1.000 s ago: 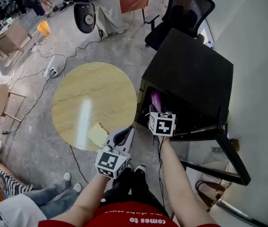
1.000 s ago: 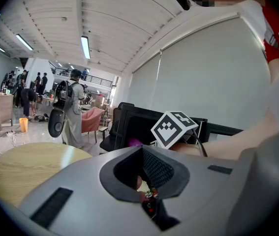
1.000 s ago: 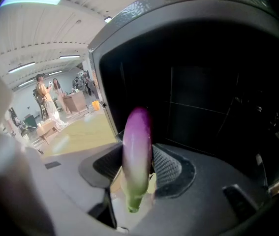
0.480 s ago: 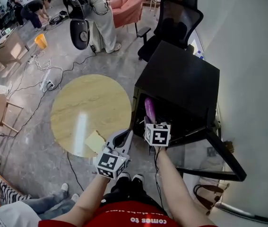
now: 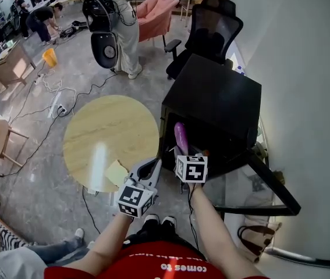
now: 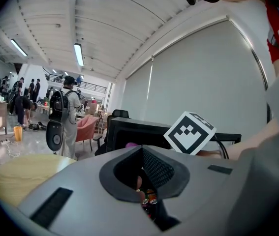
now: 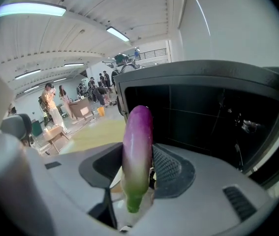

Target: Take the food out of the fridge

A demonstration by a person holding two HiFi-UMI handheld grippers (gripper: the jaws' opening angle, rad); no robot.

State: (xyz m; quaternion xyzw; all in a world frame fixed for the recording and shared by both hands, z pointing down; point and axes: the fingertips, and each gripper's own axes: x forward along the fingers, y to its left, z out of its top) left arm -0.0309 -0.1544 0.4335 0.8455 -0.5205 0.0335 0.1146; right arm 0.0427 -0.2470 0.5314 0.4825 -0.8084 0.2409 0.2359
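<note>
A black mini fridge [image 5: 223, 97] stands on the floor with its glass door [image 5: 258, 185] swung open to the right. My right gripper [image 5: 183, 151] is at the mouth of the dark opening, shut on a purple eggplant [image 5: 180, 137] that sticks up out of the jaws. In the right gripper view the eggplant [image 7: 137, 151] stands between the pads [image 7: 171, 168], green stem end down, with the fridge [image 7: 203, 112] interior behind it. My left gripper [image 5: 152, 166] hangs at the edge of the round wooden table [image 5: 109, 135], jaws together with nothing between them [image 6: 141, 173].
A pale yellow flat piece [image 5: 116, 172] lies on the table's near edge by the left gripper. A black office chair [image 5: 214, 22] stands behind the fridge and a white wall runs along the right. A person with a backpack [image 5: 109, 22], a pink armchair [image 5: 153, 7] and floor cables [image 5: 54, 97] lie beyond.
Both grippers have risen a little. The right one has drawn slightly back from the fridge opening with the eggplant still held. A person with a backpack has walked into view at the top.
</note>
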